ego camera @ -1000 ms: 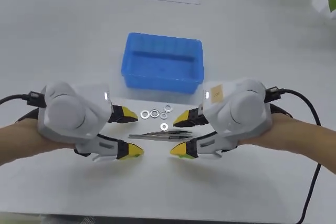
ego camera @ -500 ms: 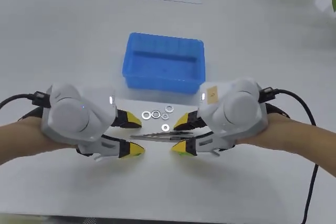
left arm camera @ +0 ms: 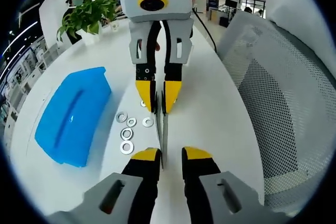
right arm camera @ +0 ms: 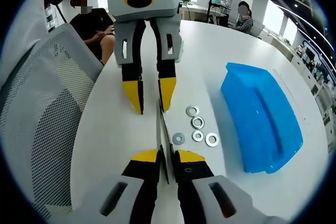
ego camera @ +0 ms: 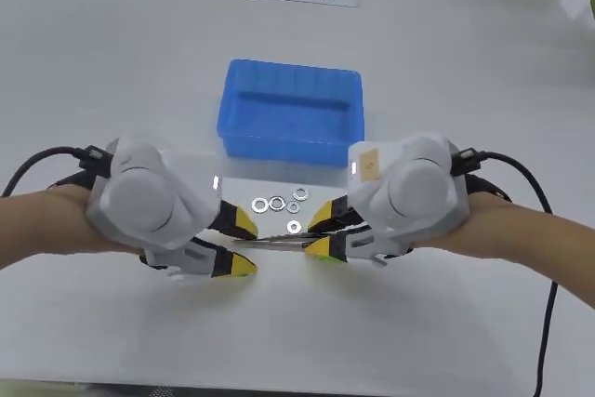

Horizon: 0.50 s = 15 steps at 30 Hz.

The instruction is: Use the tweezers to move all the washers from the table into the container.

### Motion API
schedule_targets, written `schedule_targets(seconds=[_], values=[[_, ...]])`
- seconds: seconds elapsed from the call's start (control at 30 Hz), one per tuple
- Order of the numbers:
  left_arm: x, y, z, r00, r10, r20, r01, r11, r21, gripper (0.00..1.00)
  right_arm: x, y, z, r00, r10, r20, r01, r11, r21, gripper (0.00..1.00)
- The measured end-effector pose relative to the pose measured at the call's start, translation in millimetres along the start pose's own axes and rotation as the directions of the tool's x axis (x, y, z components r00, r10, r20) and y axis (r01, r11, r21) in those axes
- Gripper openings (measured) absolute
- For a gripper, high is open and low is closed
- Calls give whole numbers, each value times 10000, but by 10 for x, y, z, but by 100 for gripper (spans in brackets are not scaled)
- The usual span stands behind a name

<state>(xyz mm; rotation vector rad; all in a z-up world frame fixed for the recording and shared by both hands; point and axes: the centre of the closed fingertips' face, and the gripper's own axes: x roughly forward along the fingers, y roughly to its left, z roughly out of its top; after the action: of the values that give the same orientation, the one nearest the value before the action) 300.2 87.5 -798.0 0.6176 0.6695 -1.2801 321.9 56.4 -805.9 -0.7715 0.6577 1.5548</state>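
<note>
One pair of tweezers (ego camera: pixel 279 240) lies flat on the white table (ego camera: pixel 130 72), its long axis running left to right across the head view, straight from one gripper to the other. The right gripper (ego camera: pixel 321 232) has its jaws drawn narrow around one end of the tweezers. The gap is so slight that I cannot tell whether the pads already pinch the metal. The left gripper (ego camera: pixel 239 244) straddles the opposite end with its jaws wider apart and open, the tweezers lying close to one jaw. The right gripper looks the readier of the two to lift the tool. Five washers (ego camera: pixel 276 203) lie loosely clustered on the table just beyond the tweezers, on the side away from the person and between the two grippers. One blue container (ego camera: pixel 288 146) sits a little farther out behind the washers, and no washer can be made out in it. The washers lie between the tool and the container, so the carry should be short and lead away from the person.
</note>
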Motion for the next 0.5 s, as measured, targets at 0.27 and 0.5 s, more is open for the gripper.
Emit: schedule_targets(seconds=[0.27, 0.5], values=[[-24, 98, -27, 9995, 249, -207, -257, 9991, -347, 6, 9, 23, 11, 9999, 126, 33, -127, 9999, 53, 12], [-13, 118, -54, 9990, 129, -432, -165, 9965, -821, 5, 20, 19, 17, 9999, 129, 37, -129, 9999, -30, 10]])
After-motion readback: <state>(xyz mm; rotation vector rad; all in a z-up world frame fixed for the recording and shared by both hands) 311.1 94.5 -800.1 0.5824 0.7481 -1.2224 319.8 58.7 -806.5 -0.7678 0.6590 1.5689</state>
